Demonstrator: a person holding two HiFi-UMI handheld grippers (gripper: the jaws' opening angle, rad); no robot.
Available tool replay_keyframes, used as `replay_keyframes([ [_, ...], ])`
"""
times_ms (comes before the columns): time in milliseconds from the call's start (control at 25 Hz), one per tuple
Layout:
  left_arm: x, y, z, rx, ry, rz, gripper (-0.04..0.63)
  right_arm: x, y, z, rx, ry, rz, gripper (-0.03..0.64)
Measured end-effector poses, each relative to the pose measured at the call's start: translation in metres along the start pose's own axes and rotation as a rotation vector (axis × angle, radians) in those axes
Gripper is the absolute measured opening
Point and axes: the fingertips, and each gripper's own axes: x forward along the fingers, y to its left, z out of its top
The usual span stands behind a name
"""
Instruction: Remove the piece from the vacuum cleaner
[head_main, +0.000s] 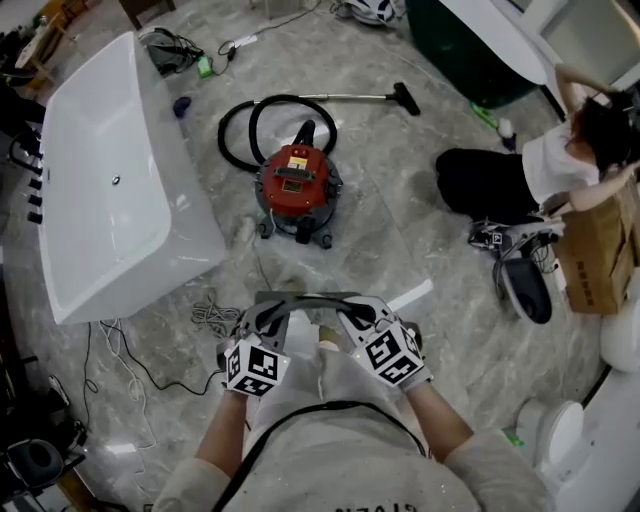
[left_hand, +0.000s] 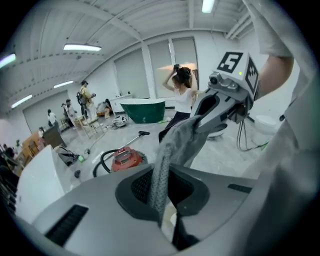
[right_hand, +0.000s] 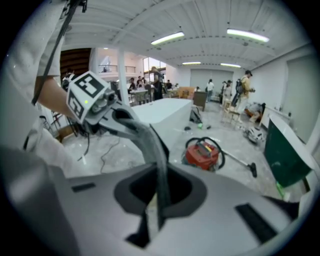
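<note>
Closest in, at the person's chest, are the 2 tools. The left hand-held gripper (left_hand: 172, 150) and the right hand-held gripper (right_hand: 159, 155) both have their jaws pressed together with nothing in them. Their tips are turned toward each other and look to be touching or nearly so.

The red canister vacuum cleaner (head_main: 298, 188) stands well ahead on the marble floor (head_main: 400, 210), out of reach of both tools. Its black hose (head_main: 237, 135) loops behind it and runs into a metal wand (head_main: 345, 97), which ends in a dark floor nozzle (head_main: 405, 98).

The task does not say which piece is meant; the hose, wand and nozzle look like the likeliest parts to come off. The canister is probably the heavy part, stiff, and on castors, so it may roll when pulled. The hose should be light and springy and would flex rather than release. The wand looks rigid and smooth, so closed pads could slip on it. The sound approach is probably to brace 1 gripper beside a joint, then grip the cuff or nozzle neck with the other and twist while pulling.

A white bathtub (head_main: 185, 200) sits just beside the vacuum on the left, narrowing access there. A loose cable (head_main: 212, 315) and a white strip (head_main: 410, 295) lie on the floor between the person and the machine. A seated person (head_main: 540, 175) and a cardboard box (head_main: 595, 255) are well apart to the right.
</note>
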Motion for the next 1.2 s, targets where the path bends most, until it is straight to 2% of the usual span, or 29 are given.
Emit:
replay_keyframes([
  [80,-0.012,-0.001,0.008,-0.064,-0.01,-0.043,0.034,-0.011,0.002,0.013,0.006,-0.014,0.014,0.028],
  [120,-0.017,-0.001,0.012,-0.072,-0.012,-0.052,0.032,-0.016,0.003,0.02,0.009,-0.019,0.022,0.028],
  [440,-0.051,0.01,0.044,-0.069,-0.026,-0.055,0.034,-0.047,0.012,0.058,-0.004,-0.067,0.079,0.028],
  [720,-0.077,0.017,0.074,-0.05,-0.063,-0.047,0.034,-0.073,0.009,0.092,-0.051,-0.105,0.091,0.028],
  [880,-0.085,0.02,0.09,-0.066,-0.085,-0.022,0.034,-0.084,0.007,0.103,-0.063,-0.14,0.067,0.028],
  [1040,-0.09,0.022,0.105,-0.151,-0.125,-0.003,0.034,-0.093,0.003,0.107,-0.043,-0.176,0.035,0.028],
  [1200,-0.092,0.018,0.11,-0.108,-0.116,-0.03,0.034,-0.099,0.004,0.106,-0.023,-0.172,0.04,0.028],
])
